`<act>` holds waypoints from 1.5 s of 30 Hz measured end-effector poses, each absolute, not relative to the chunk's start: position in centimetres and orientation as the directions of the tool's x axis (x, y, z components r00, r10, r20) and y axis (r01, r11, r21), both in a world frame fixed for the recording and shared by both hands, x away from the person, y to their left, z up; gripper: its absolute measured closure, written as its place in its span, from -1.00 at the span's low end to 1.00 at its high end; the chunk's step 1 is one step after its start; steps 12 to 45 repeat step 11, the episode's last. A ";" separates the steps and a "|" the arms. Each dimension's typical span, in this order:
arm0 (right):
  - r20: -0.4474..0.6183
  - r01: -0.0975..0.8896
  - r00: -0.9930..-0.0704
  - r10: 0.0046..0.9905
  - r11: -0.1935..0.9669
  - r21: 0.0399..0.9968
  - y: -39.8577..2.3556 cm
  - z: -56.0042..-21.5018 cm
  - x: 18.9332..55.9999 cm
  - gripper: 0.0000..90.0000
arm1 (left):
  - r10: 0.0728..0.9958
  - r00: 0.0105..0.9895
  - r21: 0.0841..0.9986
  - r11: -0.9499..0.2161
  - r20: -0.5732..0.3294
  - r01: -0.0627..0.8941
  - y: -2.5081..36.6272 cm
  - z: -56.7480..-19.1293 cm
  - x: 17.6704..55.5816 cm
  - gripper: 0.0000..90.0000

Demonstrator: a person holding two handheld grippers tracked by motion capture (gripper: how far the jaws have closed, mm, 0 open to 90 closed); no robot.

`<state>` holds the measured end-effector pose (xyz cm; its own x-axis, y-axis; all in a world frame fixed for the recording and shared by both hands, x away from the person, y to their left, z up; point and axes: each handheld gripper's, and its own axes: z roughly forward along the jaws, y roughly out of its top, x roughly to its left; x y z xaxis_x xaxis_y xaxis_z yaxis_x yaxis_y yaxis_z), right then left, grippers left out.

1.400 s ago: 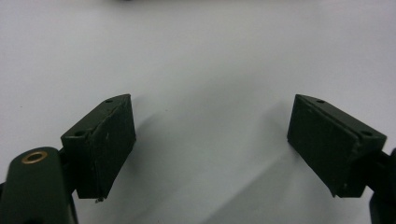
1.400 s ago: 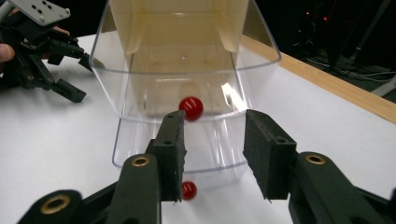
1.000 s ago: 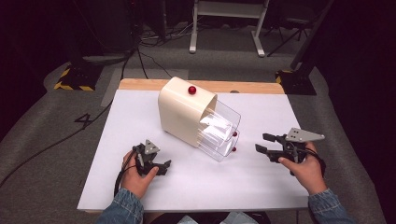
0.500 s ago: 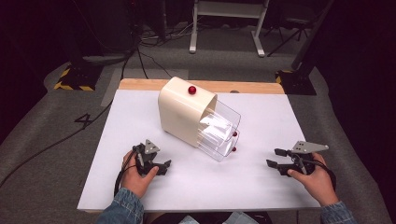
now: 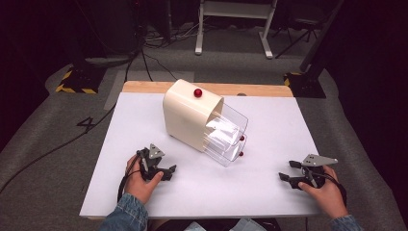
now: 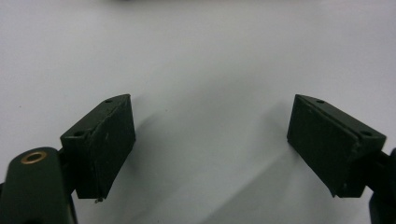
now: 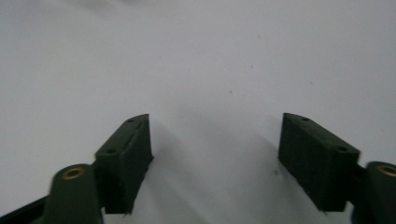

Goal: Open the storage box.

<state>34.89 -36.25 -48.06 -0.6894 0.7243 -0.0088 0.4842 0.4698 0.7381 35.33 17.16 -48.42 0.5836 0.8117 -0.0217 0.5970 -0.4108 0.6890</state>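
Left gripper (image 5: 166, 172) and right gripper (image 5: 287, 173) gape near the table's (image 5: 202, 202) front edge.

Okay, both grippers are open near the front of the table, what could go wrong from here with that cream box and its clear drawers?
The clear drawers stick out of the cream box at a tilt; a pull might slide them fully out and spill the white contents.

The box lies angled on the white table, so a one-sided tug from the right gripper or left gripper may swing it instead.
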 end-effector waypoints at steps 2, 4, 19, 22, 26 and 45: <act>-0.031 0.482 -0.687 0.726 0.487 0.729 -36.0 -48.1 34.9 -0.60 | 0.812 0.584 0.689 -0.411 -0.022 0.597 17.2 -48.4 35.3 -0.66; -0.019 0.498 -0.674 0.738 0.473 0.726 -36.1 -48.2 35.0 -0.64 | 0.812 0.584 0.689 -0.411 -0.022 0.597 17.2 -48.4 35.3 -0.66; -0.022 0.496 -0.673 0.739 0.474 0.728 -36.1 -48.2 35.0 -0.64 | 0.811 0.584 0.691 -0.410 -0.023 0.596 17.2 -48.4 35.3 -0.66; -0.022 0.496 -0.673 0.739 0.474 0.728 -36.1 -48.2 35.0 -0.64 | 0.811 0.584 0.691 -0.410 -0.023 0.596 17.2 -48.4 35.3 -0.66; -0.022 0.496 -0.673 0.739 0.474 0.728 -36.1 -48.2 35.0 -0.64 | 0.811 0.584 0.691 -0.410 -0.023 0.596 17.2 -48.4 35.3 -0.66; -0.022 0.496 -0.673 0.739 0.474 0.728 -36.1 -48.2 35.0 -0.64 | 0.811 0.584 0.691 -0.410 -0.023 0.596 17.2 -48.4 35.3 -0.66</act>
